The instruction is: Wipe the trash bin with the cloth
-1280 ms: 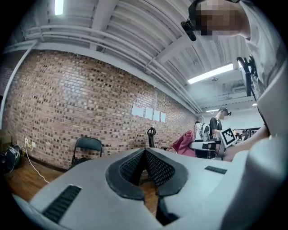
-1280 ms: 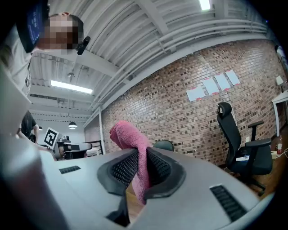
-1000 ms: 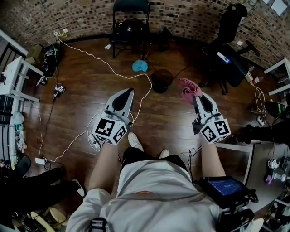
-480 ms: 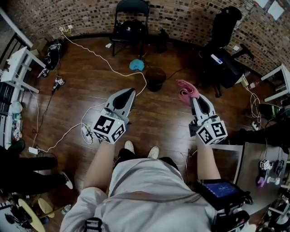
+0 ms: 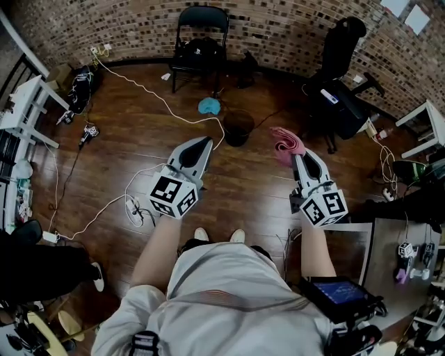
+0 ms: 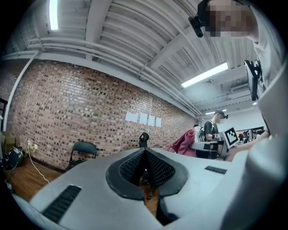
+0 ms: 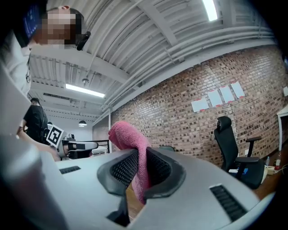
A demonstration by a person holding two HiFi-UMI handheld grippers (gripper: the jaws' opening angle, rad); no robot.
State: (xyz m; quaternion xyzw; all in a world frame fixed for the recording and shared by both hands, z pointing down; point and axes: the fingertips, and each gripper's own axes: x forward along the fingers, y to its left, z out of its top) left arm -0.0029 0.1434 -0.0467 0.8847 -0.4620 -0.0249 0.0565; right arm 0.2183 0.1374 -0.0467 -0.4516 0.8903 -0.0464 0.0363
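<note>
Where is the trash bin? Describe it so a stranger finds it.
From the black folding chair against the brick wall, come forward over the wooden floor. The dark round trash bin stands there, beside a crumpled blue rag, the only round container.

I look down on a dark wooden floor, closed at the far side by a brick wall. A black folding chair stands against this wall, and a black office chair stands further right. A white cable crosses the floor. White paper sheets hang on the bricks. Long tube lamps shine from the white ribbed ceiling.
</note>
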